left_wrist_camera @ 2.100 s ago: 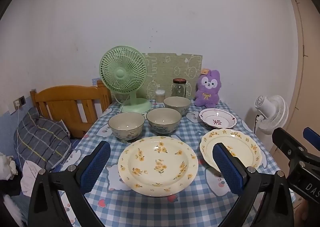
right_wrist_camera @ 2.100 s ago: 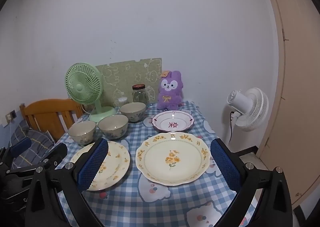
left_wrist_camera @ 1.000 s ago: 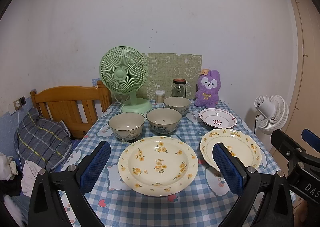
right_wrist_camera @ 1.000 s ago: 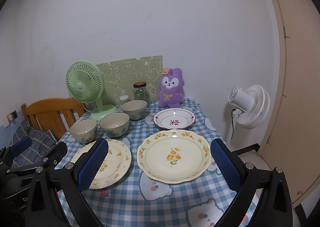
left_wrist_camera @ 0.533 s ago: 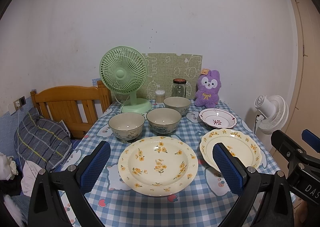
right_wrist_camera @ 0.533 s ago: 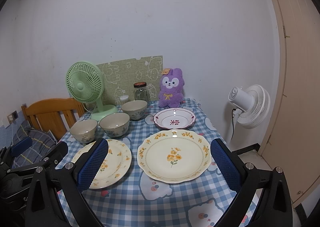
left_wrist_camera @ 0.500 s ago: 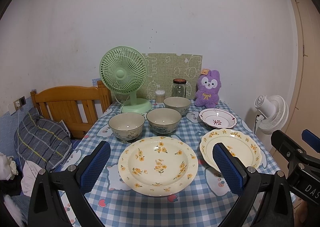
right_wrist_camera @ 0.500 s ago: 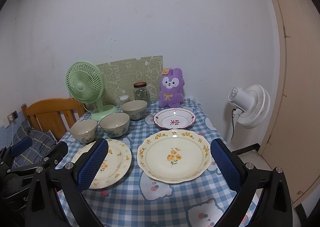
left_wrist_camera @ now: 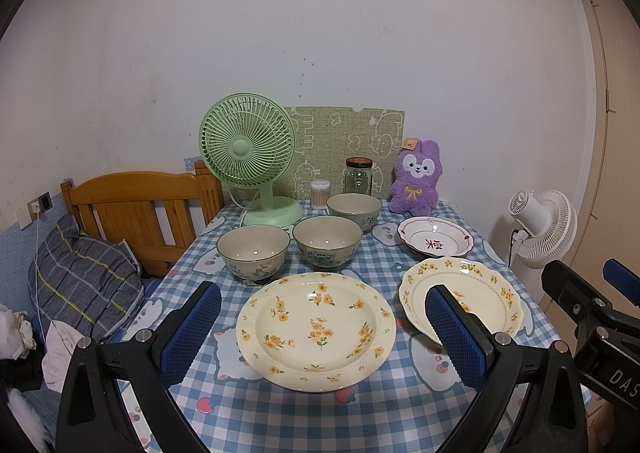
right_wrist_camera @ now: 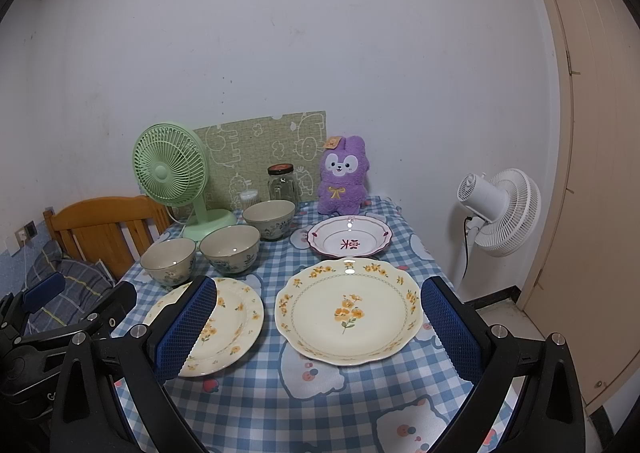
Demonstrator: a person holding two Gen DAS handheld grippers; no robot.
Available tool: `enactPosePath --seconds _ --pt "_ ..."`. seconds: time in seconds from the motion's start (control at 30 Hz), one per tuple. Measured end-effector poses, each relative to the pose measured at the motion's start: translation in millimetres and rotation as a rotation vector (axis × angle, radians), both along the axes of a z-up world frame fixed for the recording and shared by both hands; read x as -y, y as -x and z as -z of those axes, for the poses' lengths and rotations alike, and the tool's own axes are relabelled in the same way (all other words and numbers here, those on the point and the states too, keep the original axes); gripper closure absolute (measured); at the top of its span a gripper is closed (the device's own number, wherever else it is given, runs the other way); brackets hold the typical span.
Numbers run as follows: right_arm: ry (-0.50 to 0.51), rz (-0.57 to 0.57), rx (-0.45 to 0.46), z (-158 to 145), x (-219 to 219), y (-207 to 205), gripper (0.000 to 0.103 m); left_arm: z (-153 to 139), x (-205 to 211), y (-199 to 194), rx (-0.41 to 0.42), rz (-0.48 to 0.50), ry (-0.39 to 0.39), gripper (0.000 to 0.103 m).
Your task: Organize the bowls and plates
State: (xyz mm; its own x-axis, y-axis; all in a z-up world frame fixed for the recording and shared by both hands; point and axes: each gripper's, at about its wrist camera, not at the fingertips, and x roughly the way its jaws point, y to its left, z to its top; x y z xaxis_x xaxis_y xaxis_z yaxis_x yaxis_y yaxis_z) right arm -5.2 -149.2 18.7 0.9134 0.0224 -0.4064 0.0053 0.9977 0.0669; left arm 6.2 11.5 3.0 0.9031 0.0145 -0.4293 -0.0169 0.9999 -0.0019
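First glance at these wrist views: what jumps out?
Six dishes spread on the blue checked tablecloth: three bowls in a diagonal row, two yellow-flowered plates at the near edge, a red-rimmed plate behind. At the back stand a green desk fan and a purple plush rabbit. Both the left gripper and the right gripper hang open, holding nothing.

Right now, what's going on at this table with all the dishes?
A person holds a pair of tongs in each hand over a checked table, and nothing is gripped yet. The left tongs hang open in front of the round yellow-flowered plate; the right tongs hang open in front of the scalloped plate. Three bowls, at and, and a red-rimmed plate sit apart behind them, unstacked.
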Motion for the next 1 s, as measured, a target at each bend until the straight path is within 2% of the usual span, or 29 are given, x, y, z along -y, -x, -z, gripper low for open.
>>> enactPosePath --seconds 0.37,0.9,1.0 --pt "-0.009 0.003 -0.004 1.3 1.0 -4.6 0.0 1.4 8.1 -11.4 -0.013 0.011 -0.001 0.002" --pt "-0.027 0.028 -0.089 18.6 31.9 -69.2 0.007 14.1 46.1 -78.4 -0.094 0.081 -0.028 0.011" --pt "-0.036 0.039 -0.111 25.6 41.2 -82.3 0.007 19.9 52.1 -92.9 -0.117 0.109 -0.009 0.012"
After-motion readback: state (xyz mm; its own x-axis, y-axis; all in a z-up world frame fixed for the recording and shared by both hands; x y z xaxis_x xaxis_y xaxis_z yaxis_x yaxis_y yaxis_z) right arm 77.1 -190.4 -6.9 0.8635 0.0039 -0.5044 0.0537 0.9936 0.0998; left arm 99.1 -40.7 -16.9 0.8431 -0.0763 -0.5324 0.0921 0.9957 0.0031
